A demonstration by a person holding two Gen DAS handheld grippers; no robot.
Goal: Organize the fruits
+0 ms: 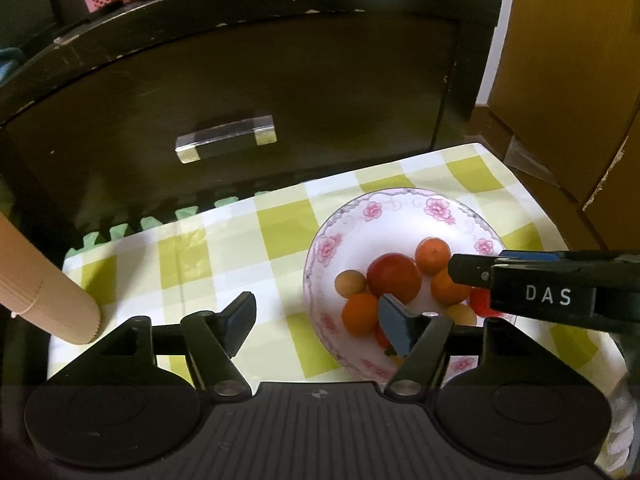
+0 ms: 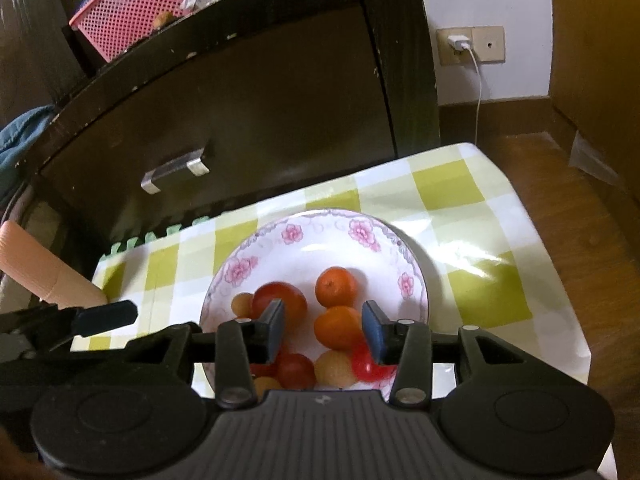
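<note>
A white plate [image 2: 412, 276] with a rim of pink flowers and a grey scalloped border sits on the desk [image 2: 472, 208], which is covered in a glossy yellow-green and white checked cloth. All the fruits are piled in the plate's near half. A large red tomato [image 1: 394, 278] lies at the middle of the pile, smooth and round. Three mandarins surround it: one mandarin [image 2: 335, 286] stands alone toward the far side, dimpled and bright orange with a small stem scar on top; a second [image 2: 338, 326] touches it just below; a third [image 1: 360, 314] shows in the left wrist view at the tomato's near left. Small pale yellow-brown fruits [image 1: 350, 283] lie at the pile's edges, and small glossy red ones [image 2: 296, 370] sit nearest the cameras.

The left tool [image 1: 318, 322] stands released, its blue-padded fingers wide apart with nothing between them; one fingertip is over the cloth, the other over the plate's near edge. The right tool [image 2: 325, 330] hovers over the pile, partly parted, its pads flanking the second mandarin without visibly pressing on it.

Behind the desk stands a dark cabinet [image 2: 260, 92] with a metal handle [image 2: 176, 172]. A tan ribbed roll [image 1: 44, 292] leans in at the left.
</note>
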